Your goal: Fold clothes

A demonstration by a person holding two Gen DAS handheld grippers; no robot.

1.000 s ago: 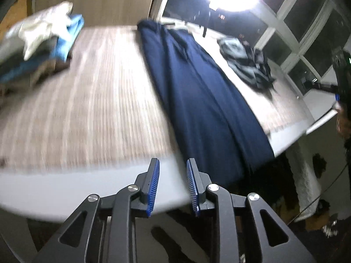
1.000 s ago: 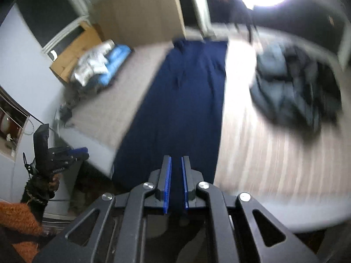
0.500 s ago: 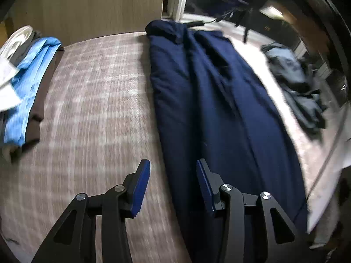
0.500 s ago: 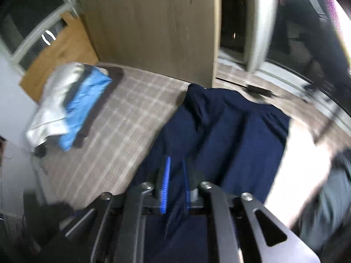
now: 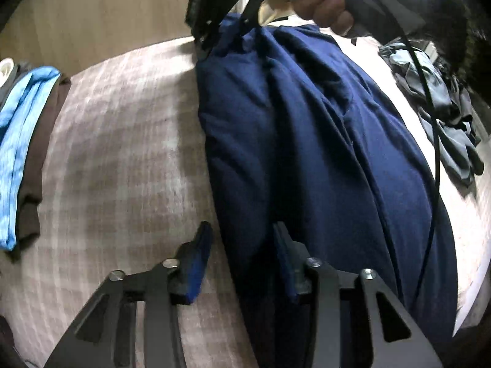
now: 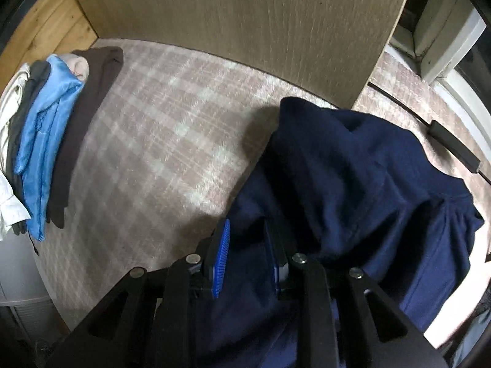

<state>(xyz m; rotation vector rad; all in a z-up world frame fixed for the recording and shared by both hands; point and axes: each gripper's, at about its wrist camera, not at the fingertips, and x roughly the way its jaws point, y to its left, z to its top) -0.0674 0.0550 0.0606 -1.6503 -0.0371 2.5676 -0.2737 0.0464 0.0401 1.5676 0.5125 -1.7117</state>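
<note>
A plaid blanket (image 6: 159, 141) in beige and pale pink covers the bed. Behind the blanket stands a tall wooden panel (image 6: 245, 18) with a light grain. To the left of this panel is an orange-brown wood surface (image 6: 58, 21). To the right of the panel is a white window frame (image 6: 445, 52), and the glass beside it is dark.

You are in a home, likely a bedroom. Under your tool lies a plaid blanket (image 6: 159, 141) over a bed-like surface. Left of the tool sits a stack of folded clothes (image 6: 46, 141). Ahead stands a wooden panel (image 6: 245, 18). Far right: a window frame (image 6: 445, 46) and a heap of grey clothes (image 5: 442, 113).
</note>
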